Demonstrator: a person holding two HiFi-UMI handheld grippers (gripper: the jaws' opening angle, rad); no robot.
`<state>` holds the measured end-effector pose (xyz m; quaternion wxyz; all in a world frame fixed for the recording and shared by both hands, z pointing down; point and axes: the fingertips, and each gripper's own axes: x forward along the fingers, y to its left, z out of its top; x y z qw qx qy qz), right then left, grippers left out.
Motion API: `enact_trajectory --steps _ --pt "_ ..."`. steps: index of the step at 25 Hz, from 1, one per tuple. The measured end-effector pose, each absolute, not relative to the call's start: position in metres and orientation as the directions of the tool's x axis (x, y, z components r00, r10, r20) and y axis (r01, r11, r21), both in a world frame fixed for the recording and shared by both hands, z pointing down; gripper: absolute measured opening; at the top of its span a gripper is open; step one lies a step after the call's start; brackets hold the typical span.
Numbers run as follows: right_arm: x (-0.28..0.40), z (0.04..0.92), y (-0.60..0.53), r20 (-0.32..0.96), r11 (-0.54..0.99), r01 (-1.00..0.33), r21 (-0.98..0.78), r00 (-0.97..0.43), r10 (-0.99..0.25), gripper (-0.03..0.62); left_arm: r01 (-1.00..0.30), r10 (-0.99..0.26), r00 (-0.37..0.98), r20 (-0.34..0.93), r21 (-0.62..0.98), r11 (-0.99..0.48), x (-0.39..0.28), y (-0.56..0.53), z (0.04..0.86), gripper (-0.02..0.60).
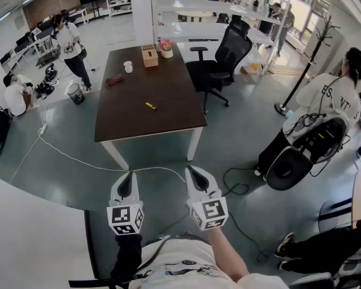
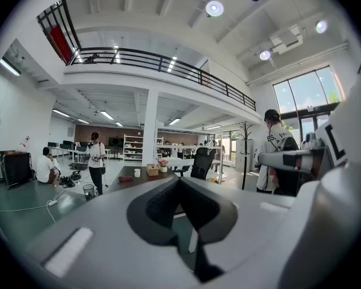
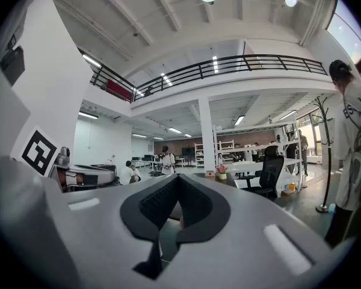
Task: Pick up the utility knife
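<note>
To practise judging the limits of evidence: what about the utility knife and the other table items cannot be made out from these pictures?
1. The utility knife: head view, too far and small; only a yellow sliver, blade state unreadable.
2. The red item: head view, too small to identify.
3. Both gripper views: the table is distant and nearly edge-on, partly behind the shut left gripper and right gripper; knife unseen.

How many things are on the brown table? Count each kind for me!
On the table:
knife: 1
cup: 1
box: 1
flower pot: 1
red thing: 1
Total: 5
</note>
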<state>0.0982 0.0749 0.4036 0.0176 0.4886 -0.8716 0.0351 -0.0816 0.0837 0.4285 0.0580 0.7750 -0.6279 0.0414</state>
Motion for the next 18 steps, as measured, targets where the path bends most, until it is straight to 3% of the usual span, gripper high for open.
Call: enact_trajectory --steps 18 --pt "0.093 0.404 0.081 0.068 0.520 -0.853 -0.052 -0.523 -0.850 0.000 -0.976 -0.967 0.213 0.142 0.063 -0.206 -0.089 0.090 0.431 -0.002"
